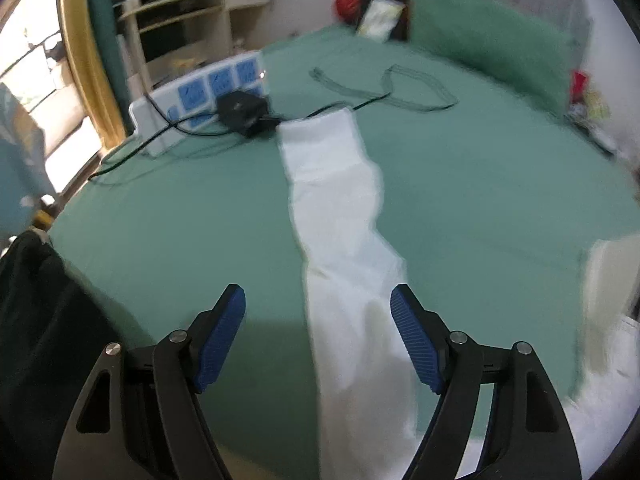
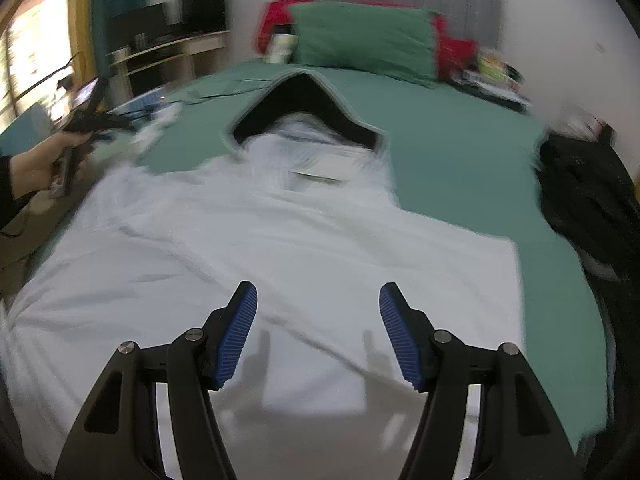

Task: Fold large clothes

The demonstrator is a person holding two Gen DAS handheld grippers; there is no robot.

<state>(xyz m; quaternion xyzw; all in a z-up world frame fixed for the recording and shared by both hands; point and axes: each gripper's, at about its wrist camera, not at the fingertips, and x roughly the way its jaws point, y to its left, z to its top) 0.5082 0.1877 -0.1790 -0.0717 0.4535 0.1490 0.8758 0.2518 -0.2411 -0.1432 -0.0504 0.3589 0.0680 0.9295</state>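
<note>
We judge the white shirt light and limp; take its sleeve cuff at twelve o'clock. Both the left gripper and the right gripper stand wide, empty.

my left gripper: matt black plastic arms, ribbed blue pads, shiny metal pins | my right gripper: same build | white garment: soft matt cloth, creased | green bedsheet: smooth matt cloth | pillow: green cloth | shelf: pale wood
</note>
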